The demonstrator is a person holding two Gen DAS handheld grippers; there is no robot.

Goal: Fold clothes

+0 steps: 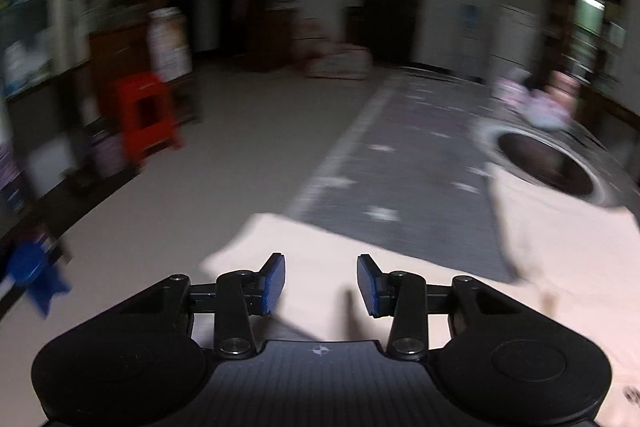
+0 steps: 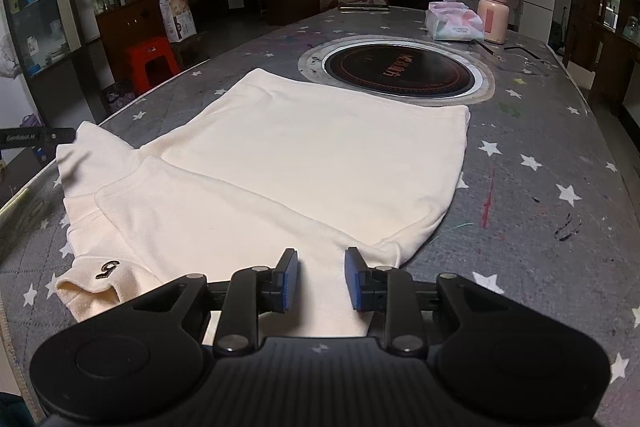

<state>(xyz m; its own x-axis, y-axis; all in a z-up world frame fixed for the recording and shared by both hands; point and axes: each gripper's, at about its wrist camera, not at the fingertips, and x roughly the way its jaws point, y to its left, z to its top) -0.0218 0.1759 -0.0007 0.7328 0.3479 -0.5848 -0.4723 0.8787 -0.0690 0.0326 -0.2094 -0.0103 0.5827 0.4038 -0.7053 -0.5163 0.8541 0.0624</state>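
Observation:
A cream T-shirt (image 2: pixel 304 163) lies flat on the grey star-patterned table (image 2: pixel 540 155), with one side folded over and a sleeve bearing a dark mark (image 2: pixel 106 269) at the near left. My right gripper (image 2: pixel 321 279) is open just above the shirt's near edge, nothing between its blue pads. The left wrist view is motion-blurred. My left gripper (image 1: pixel 321 283) is open and empty over the shirt (image 1: pixel 560 251) at the table's left edge.
A round black cooktop (image 2: pixel 398 71) is set in the table beyond the shirt. A tissue pack (image 2: pixel 454 21) and a pink bottle (image 2: pixel 494 13) stand at the far right. A red stool (image 2: pixel 150 61) and shelves are off the table's left side.

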